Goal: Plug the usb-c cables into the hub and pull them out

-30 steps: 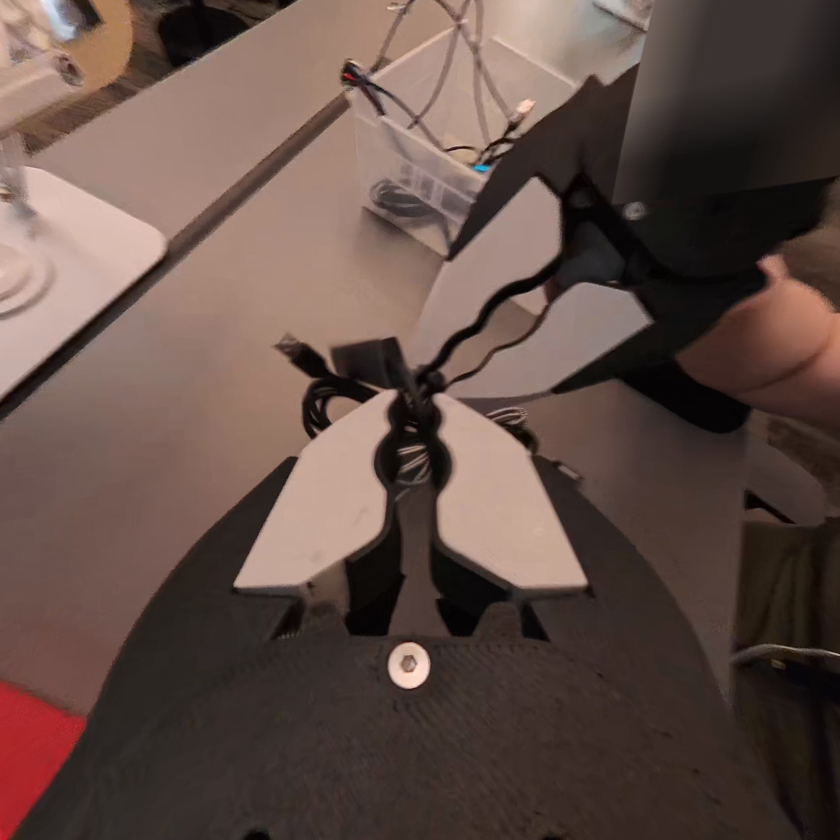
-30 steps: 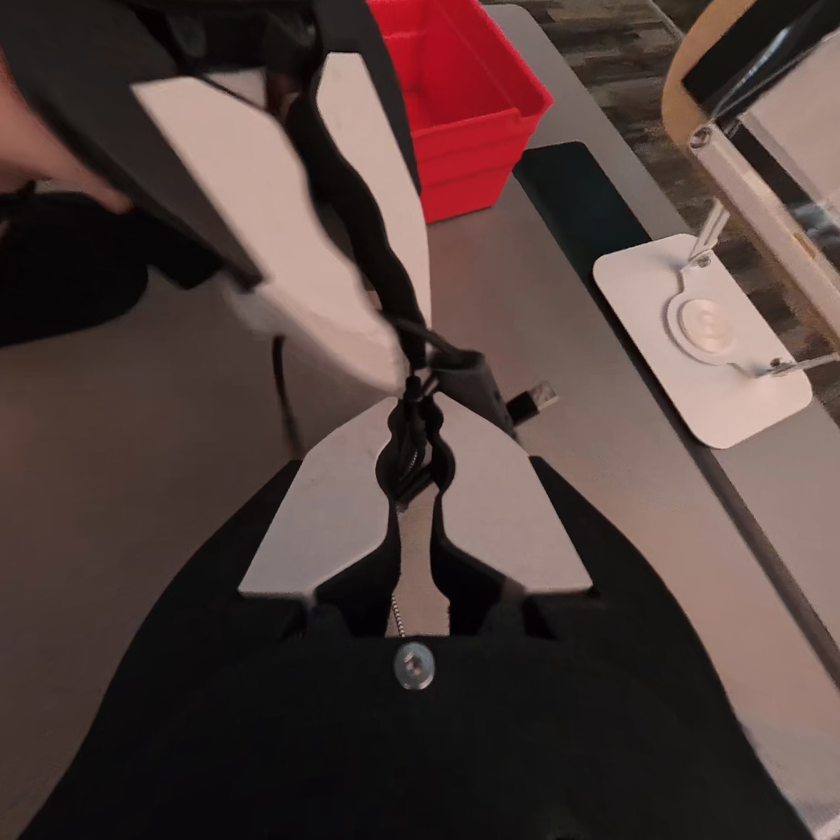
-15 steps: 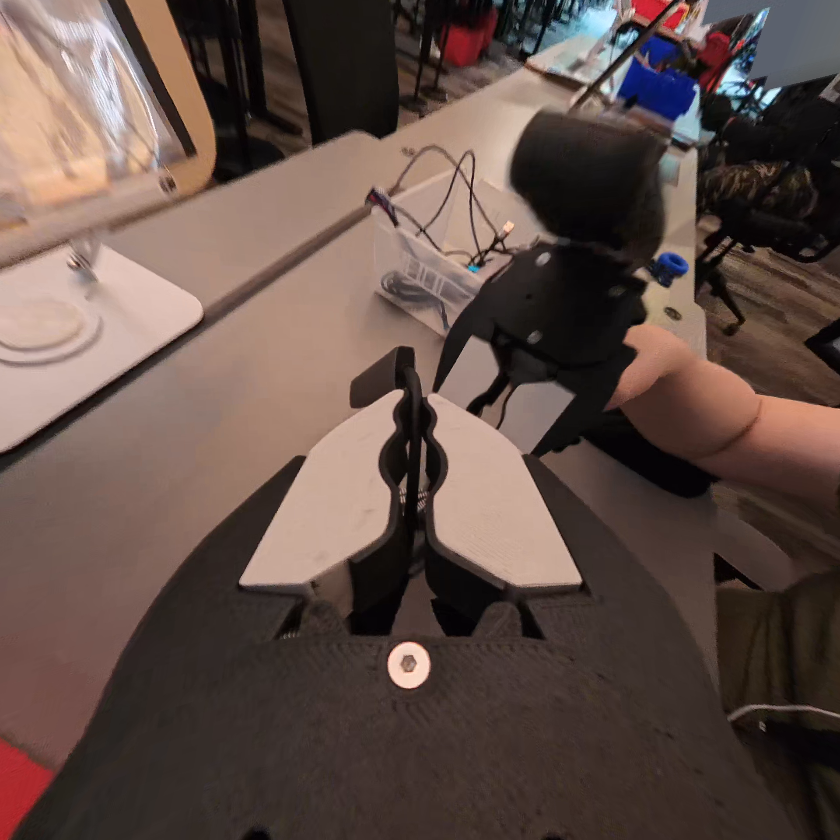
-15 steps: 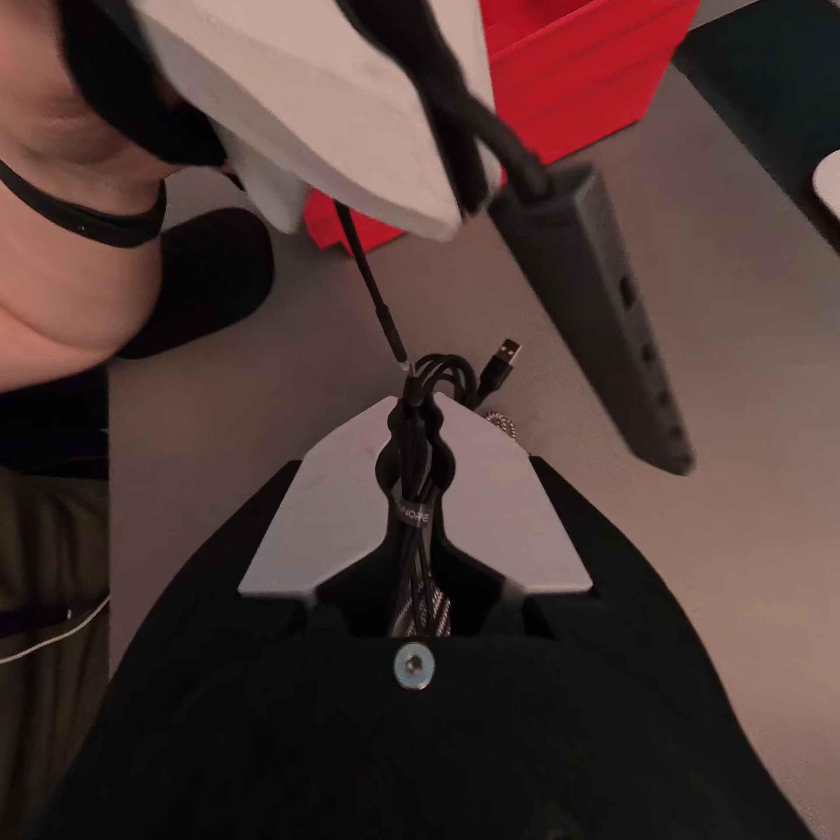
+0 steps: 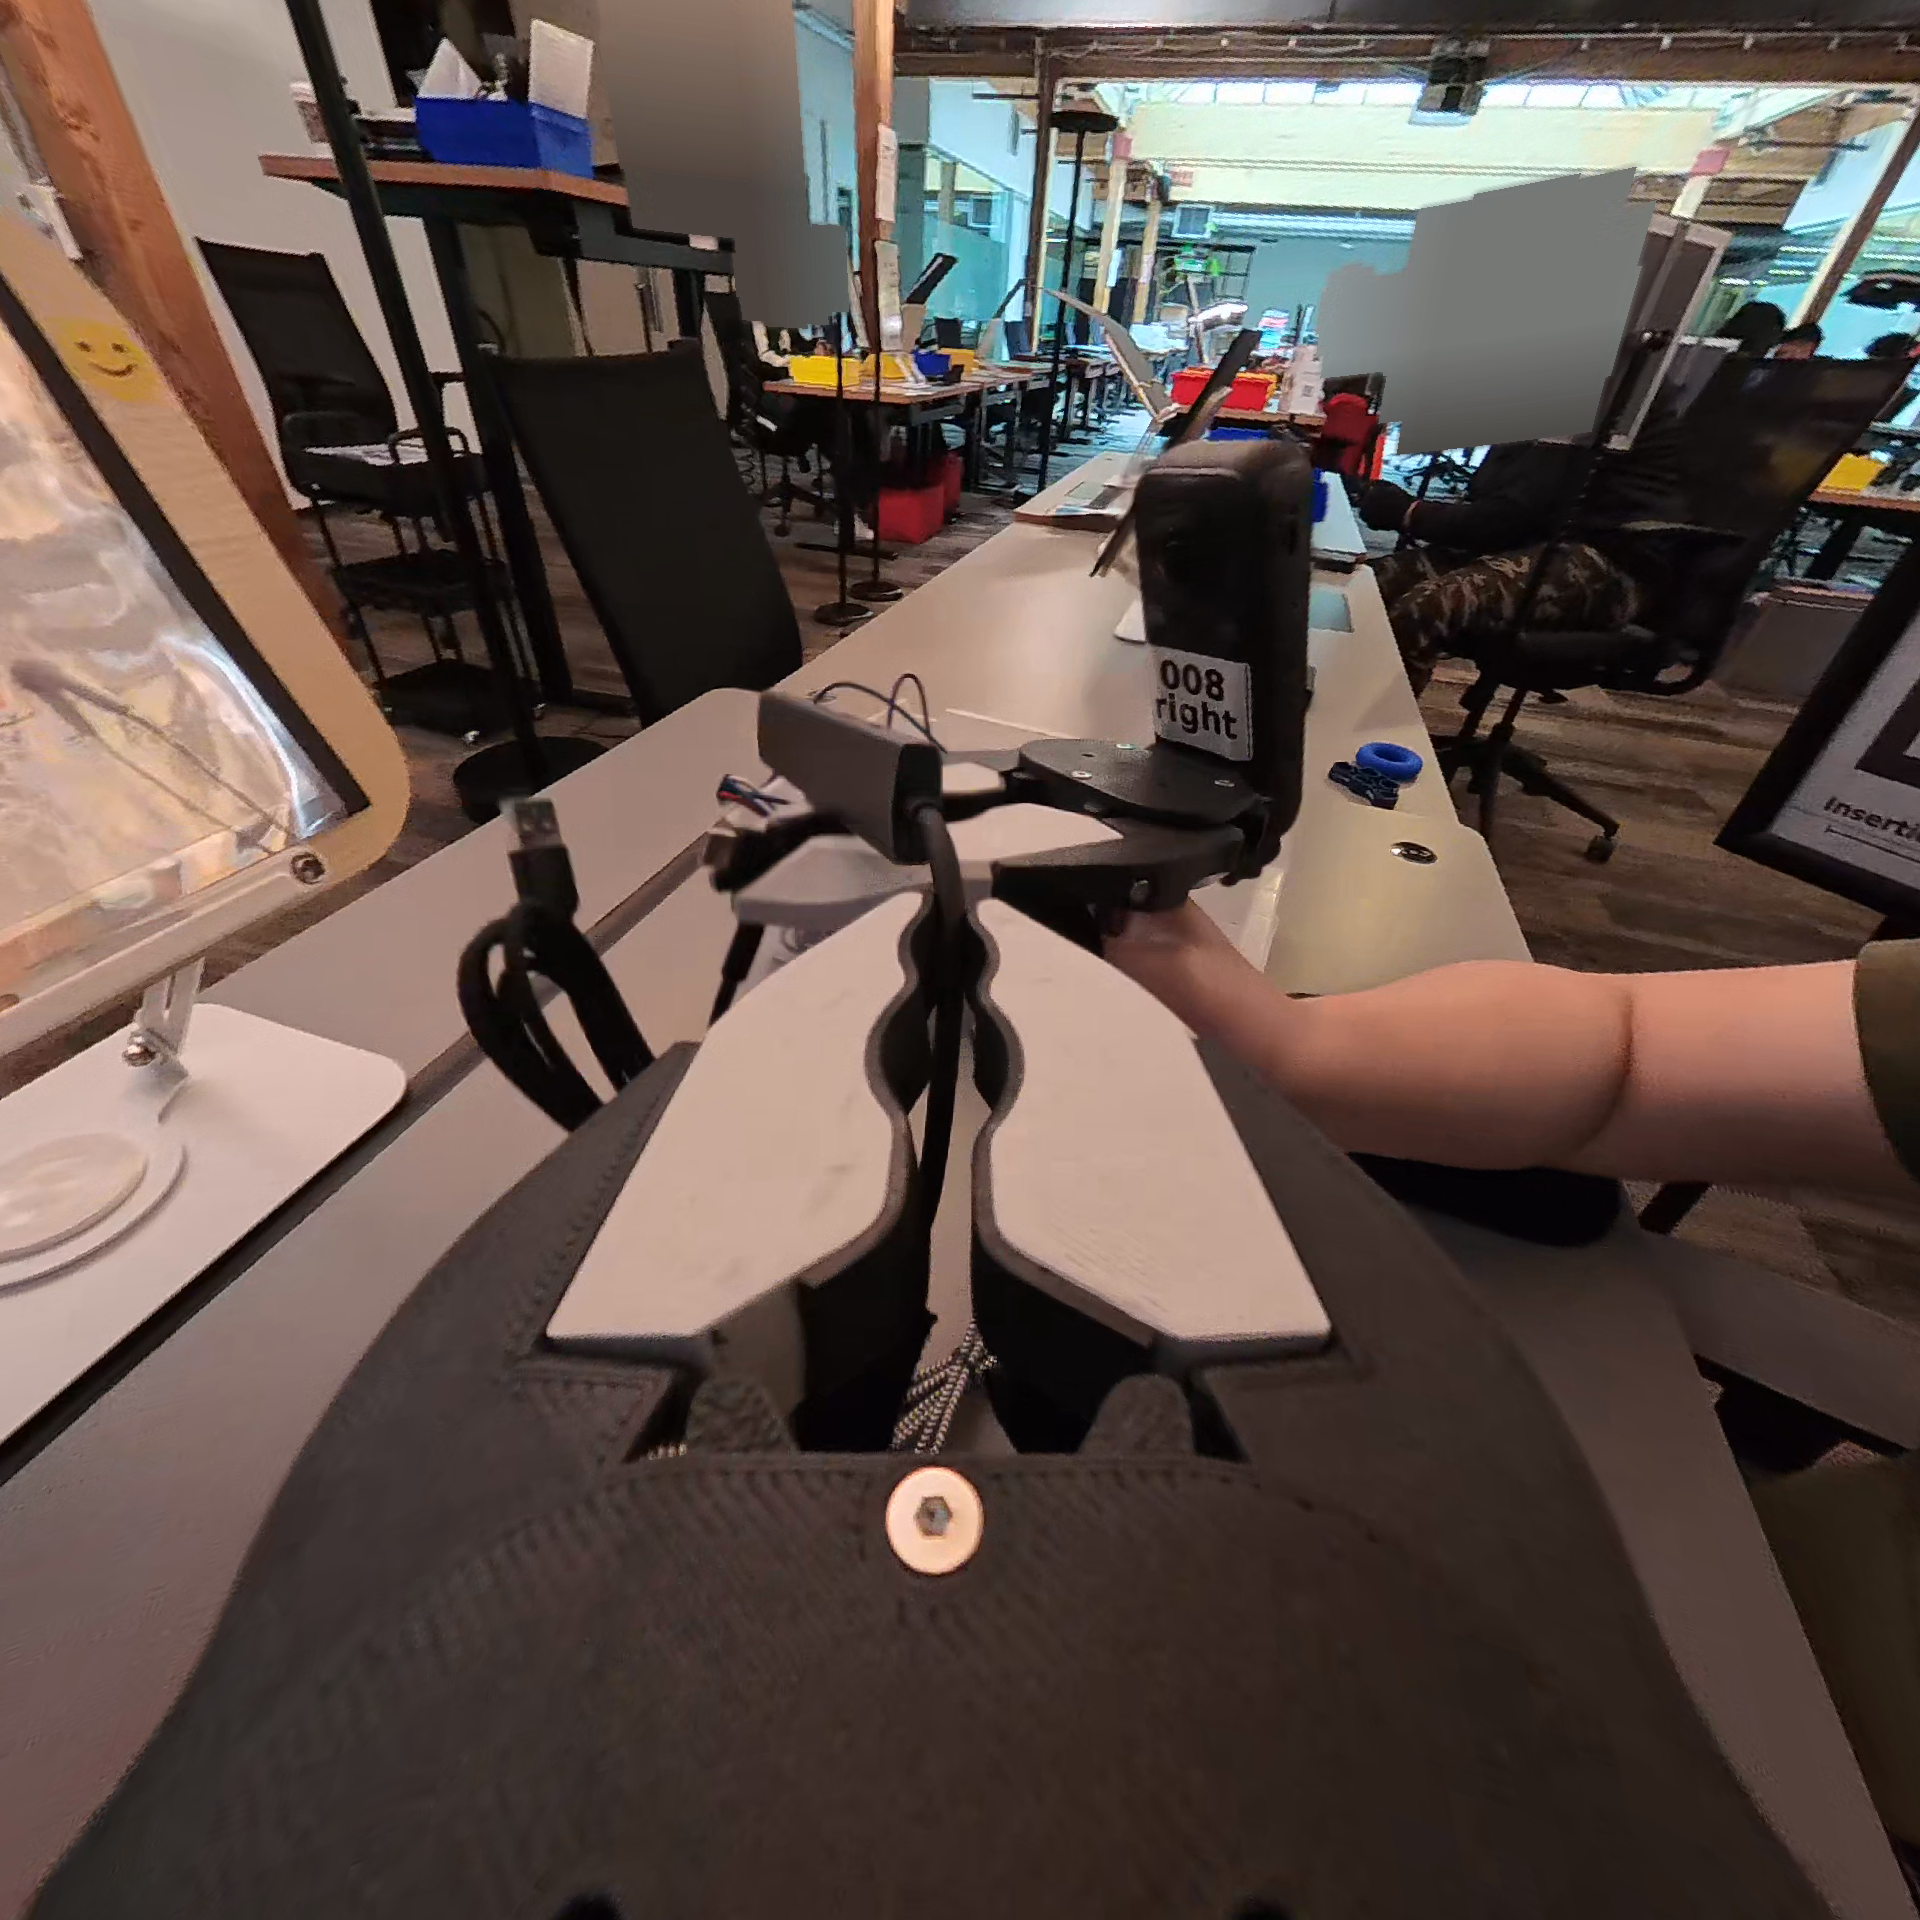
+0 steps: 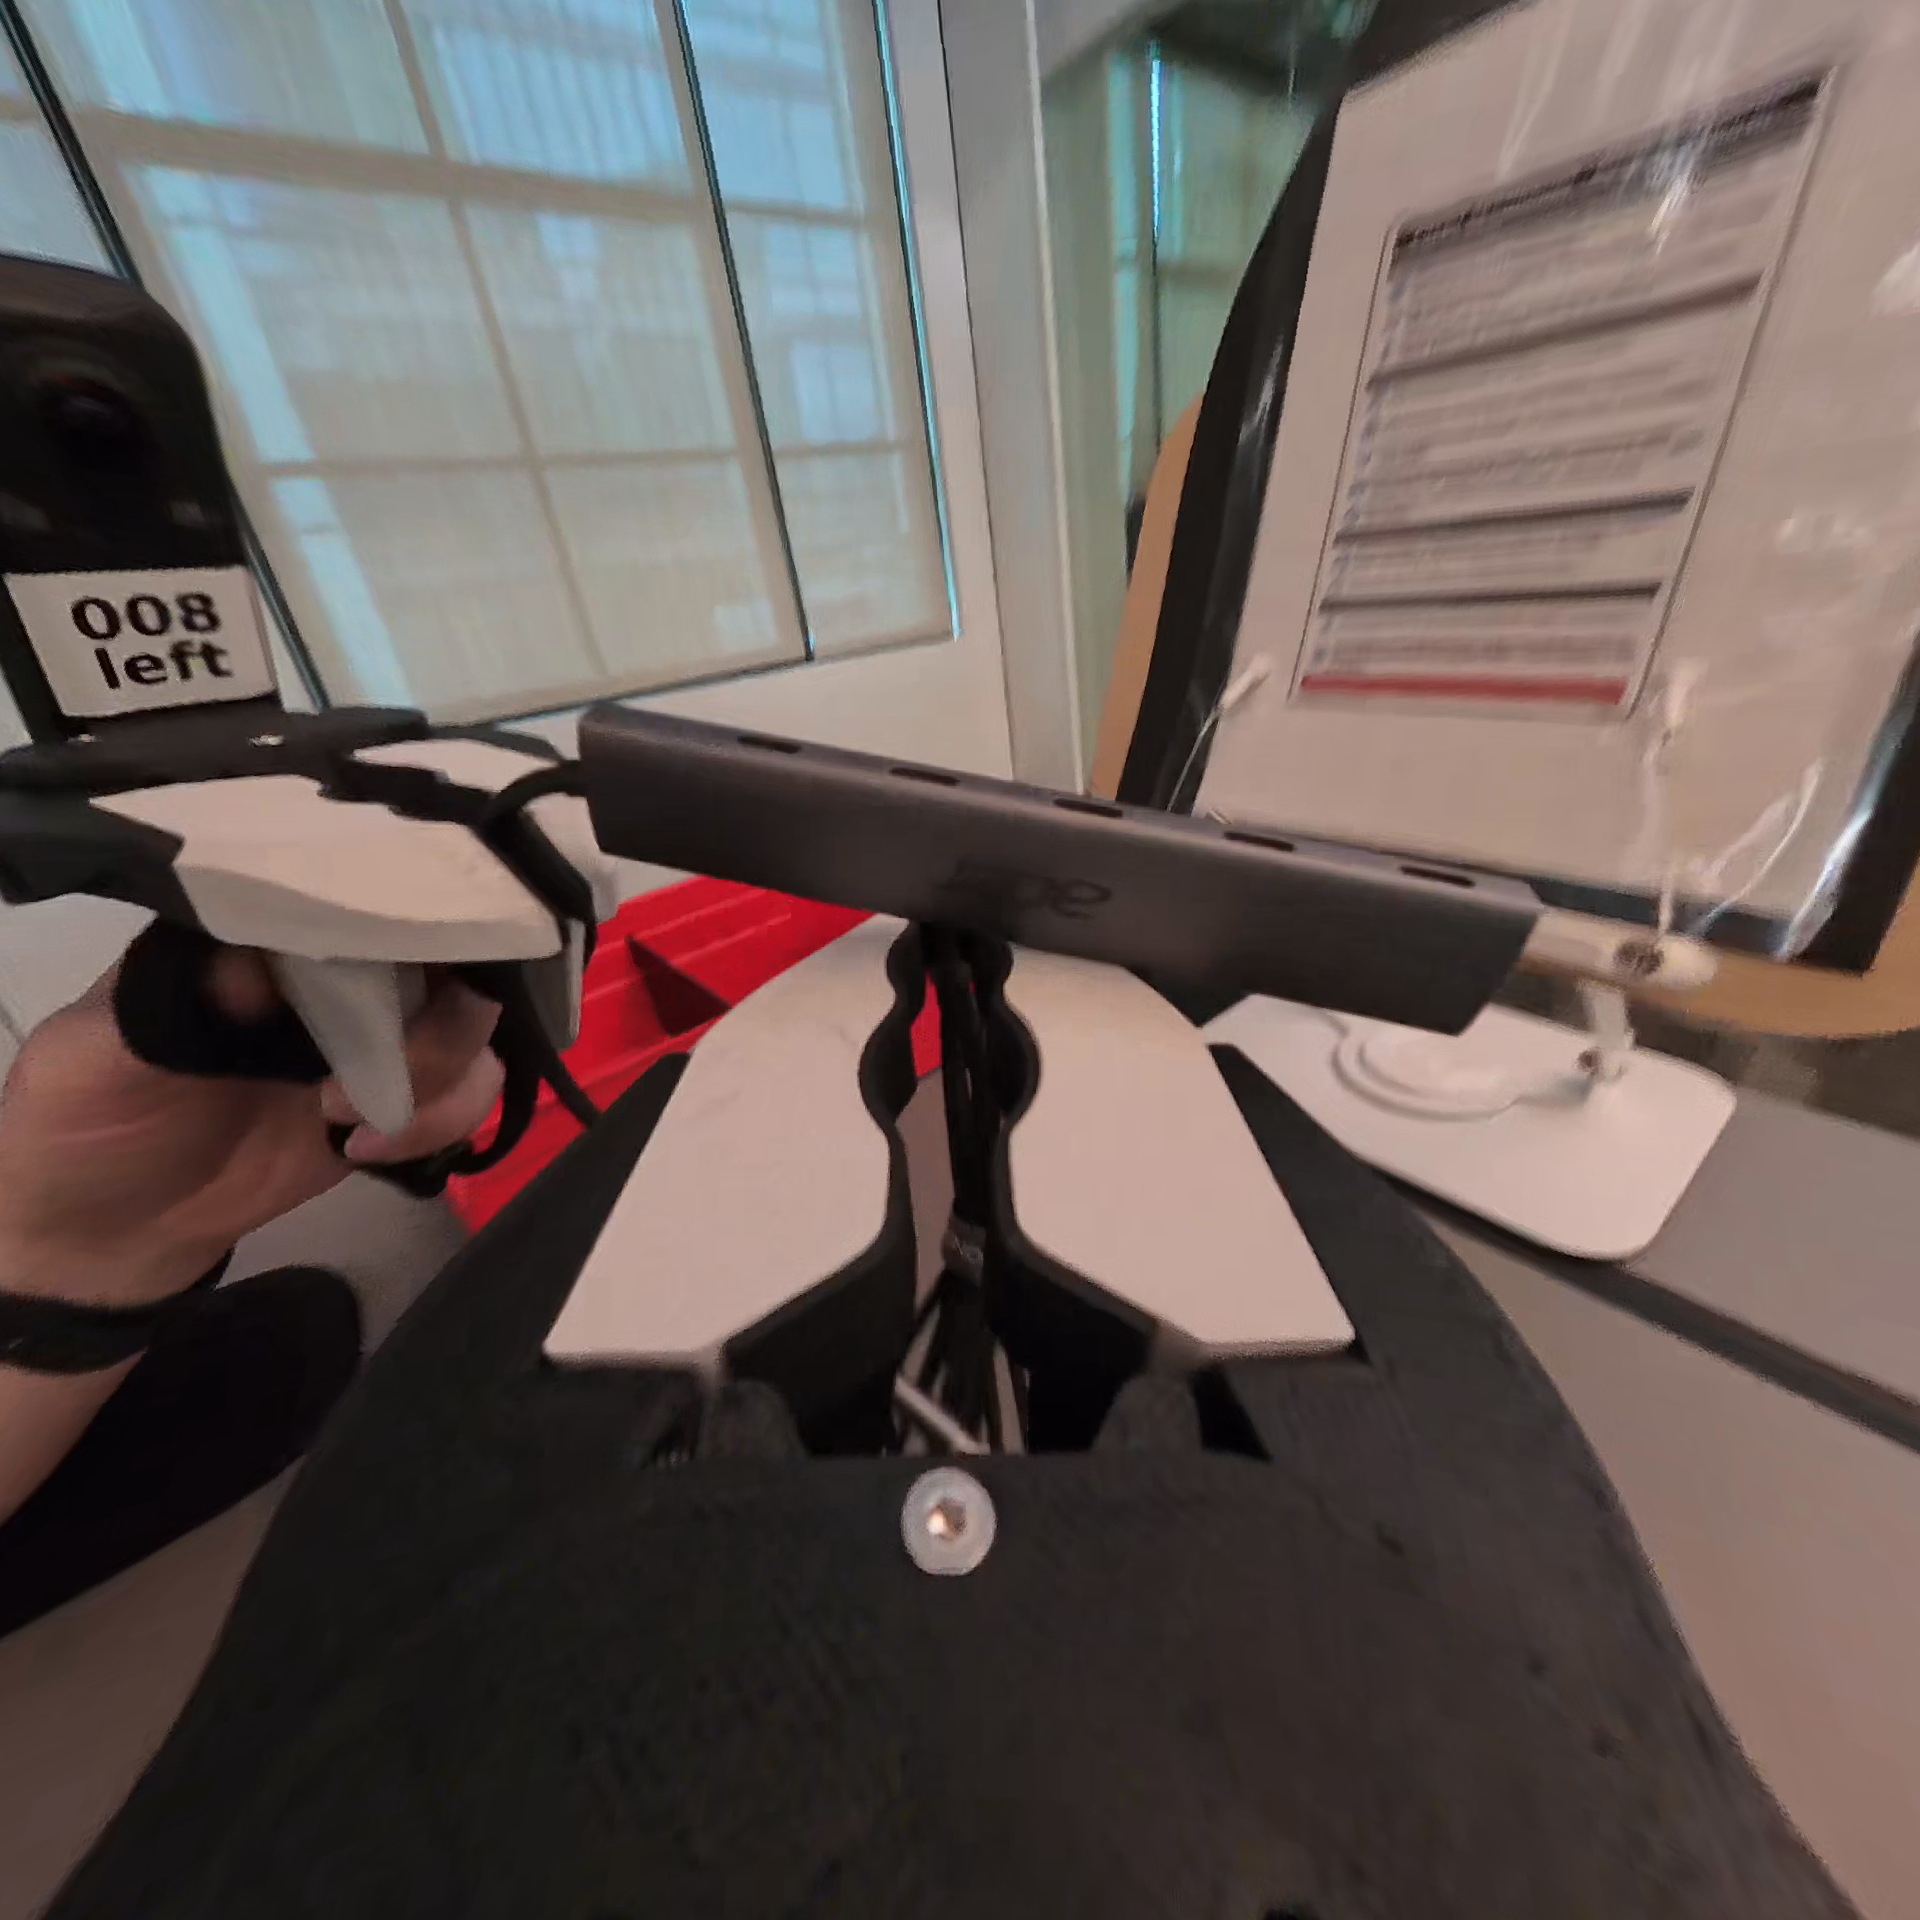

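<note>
My left gripper (image 5: 945,920) is shut on the thin black lead (image 5: 935,862) of the dark grey hub (image 5: 842,764), which is held in the air just past my fingertips. In the right wrist view the hub (image 6: 1039,862) lies level across the frame, with the left gripper (image 6: 566,935) at its left end. My right gripper (image 6: 951,951) is shut on a bundle of black cables (image 6: 966,1049) right under the hub. In the left wrist view the right gripper (image 5: 738,883) points left behind the hub, and the bundle (image 5: 520,997) loops down with a USB plug (image 5: 535,831) sticking up.
The grey table (image 5: 312,1299) lies below both grippers. A framed sign on a white stand base (image 5: 208,1091) is at the left, also in the right wrist view (image 6: 1507,1143). A red bin (image 6: 727,956) sits behind the left gripper. A person's forearm (image 5: 1455,1060) reaches in from the right.
Both grippers have risen off the table and tilted level, still shut. The hub went from hanging slanted to lying level in the air. The cable bundle came up with the right gripper.
</note>
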